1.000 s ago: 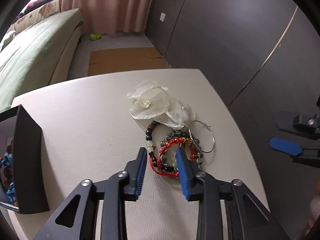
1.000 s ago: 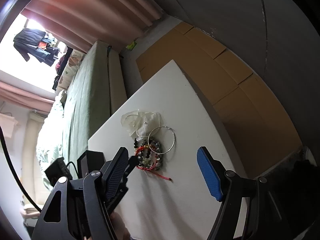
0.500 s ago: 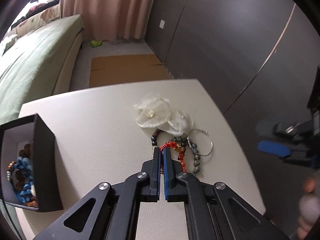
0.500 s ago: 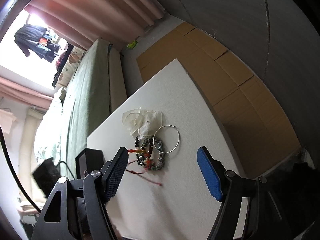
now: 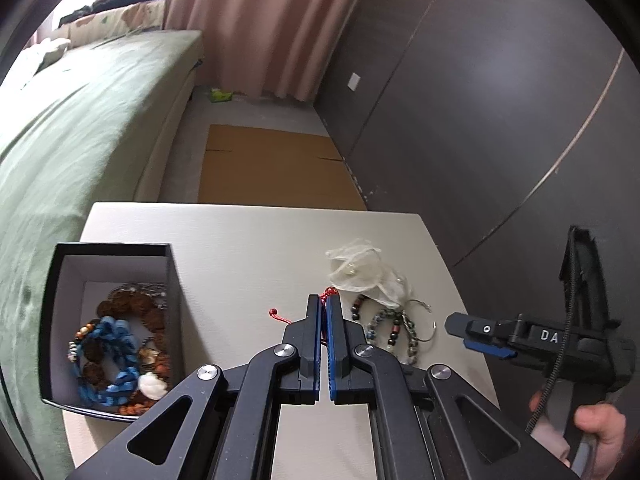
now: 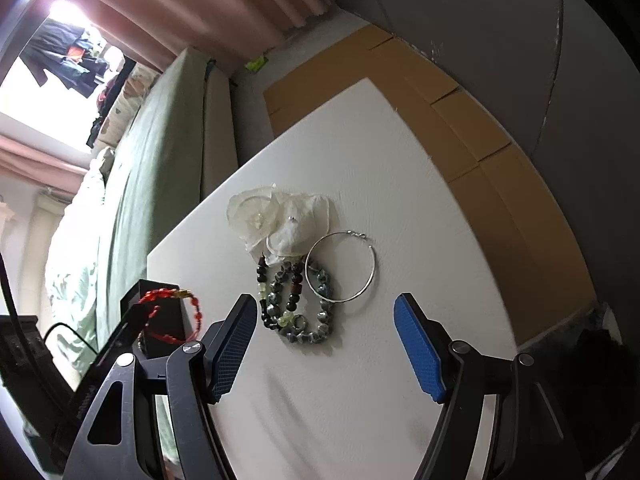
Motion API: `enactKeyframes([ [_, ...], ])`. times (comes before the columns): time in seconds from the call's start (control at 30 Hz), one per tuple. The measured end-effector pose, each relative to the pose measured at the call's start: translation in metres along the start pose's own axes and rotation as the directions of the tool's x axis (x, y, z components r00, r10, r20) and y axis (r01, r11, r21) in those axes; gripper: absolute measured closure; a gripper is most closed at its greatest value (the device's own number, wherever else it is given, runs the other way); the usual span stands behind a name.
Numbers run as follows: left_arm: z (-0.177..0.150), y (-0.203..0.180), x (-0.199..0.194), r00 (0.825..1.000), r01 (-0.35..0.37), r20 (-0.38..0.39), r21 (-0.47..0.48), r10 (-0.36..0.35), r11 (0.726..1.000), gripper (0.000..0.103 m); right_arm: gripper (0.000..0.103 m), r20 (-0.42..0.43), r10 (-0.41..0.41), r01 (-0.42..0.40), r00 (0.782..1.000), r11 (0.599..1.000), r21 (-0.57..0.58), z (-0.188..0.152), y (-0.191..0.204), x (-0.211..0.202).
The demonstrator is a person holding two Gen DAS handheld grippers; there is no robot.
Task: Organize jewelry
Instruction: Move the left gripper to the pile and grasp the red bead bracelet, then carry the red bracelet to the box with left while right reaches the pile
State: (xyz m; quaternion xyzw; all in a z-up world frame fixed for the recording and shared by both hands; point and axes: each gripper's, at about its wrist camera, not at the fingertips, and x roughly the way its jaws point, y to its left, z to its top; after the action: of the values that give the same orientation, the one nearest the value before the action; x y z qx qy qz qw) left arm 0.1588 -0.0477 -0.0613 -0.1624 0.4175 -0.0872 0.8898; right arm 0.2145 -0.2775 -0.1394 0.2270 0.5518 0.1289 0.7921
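Note:
My left gripper (image 5: 324,306) is shut on a red beaded bracelet (image 5: 329,293) and holds it above the white table (image 5: 248,248); the bracelet also shows in the right wrist view (image 6: 172,308), dangling at the left. A black box (image 5: 52,276) with several bracelets inside stands at the table's left. Dark beaded bracelets (image 6: 296,304), a silver hoop (image 6: 344,268) and white fabric flowers (image 6: 276,216) lie on the table. My right gripper (image 6: 326,348) is open and empty, hovering near the beaded bracelets.
The table's right edge drops to brown cardboard on the floor (image 6: 480,128). A green bed (image 5: 80,128) lies left of the table, a dark wall (image 5: 480,100) to the right. The right gripper also shows in the left wrist view (image 5: 480,336).
My left gripper shut on the red bracelet, lifted it off the pile and moved left toward the black box. The right gripper stayed open over the remaining jewelry.

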Motion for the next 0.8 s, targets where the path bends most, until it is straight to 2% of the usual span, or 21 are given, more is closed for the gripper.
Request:
enactKeyframes([
  [0.13, 0.002, 0.009, -0.006, 1.0, 0.003, 0.006, -0.019, -0.003, 1.0, 0.101, 0.032, -0.026, 0.067, -0.065, 0.997, 0.995, 0.075, -0.001, -0.007, 0.01],
  [0.37, 0.003, 0.021, -0.016, 1.0, 0.005, 0.021, -0.042, -0.004, 0.999, 0.101, 0.056, -0.013, 0.161, -0.151, 0.987, 0.948, 0.279, -0.01, -0.031, 0.024],
  [0.57, 0.005, 0.031, -0.027, 0.999, 0.012, 0.039, -0.069, -0.009, 0.998, 0.101, 0.062, 0.024, 0.114, -0.115, 0.993, 0.92, 0.375, -0.017, -0.041, 0.026],
  [0.7, 0.006, 0.039, -0.036, 0.998, 0.017, 0.054, -0.082, -0.012, 0.996, 0.101, 0.064, 0.038, 0.065, -0.074, 0.997, 0.923, 0.377, -0.017, -0.033, 0.026],
  [0.8, 0.007, 0.045, -0.045, 0.998, 0.021, 0.067, -0.092, -0.015, 0.996, 0.101, 0.065, 0.045, -0.01, -0.006, 0.999, 0.937, 0.349, -0.016, -0.021, 0.027],
])
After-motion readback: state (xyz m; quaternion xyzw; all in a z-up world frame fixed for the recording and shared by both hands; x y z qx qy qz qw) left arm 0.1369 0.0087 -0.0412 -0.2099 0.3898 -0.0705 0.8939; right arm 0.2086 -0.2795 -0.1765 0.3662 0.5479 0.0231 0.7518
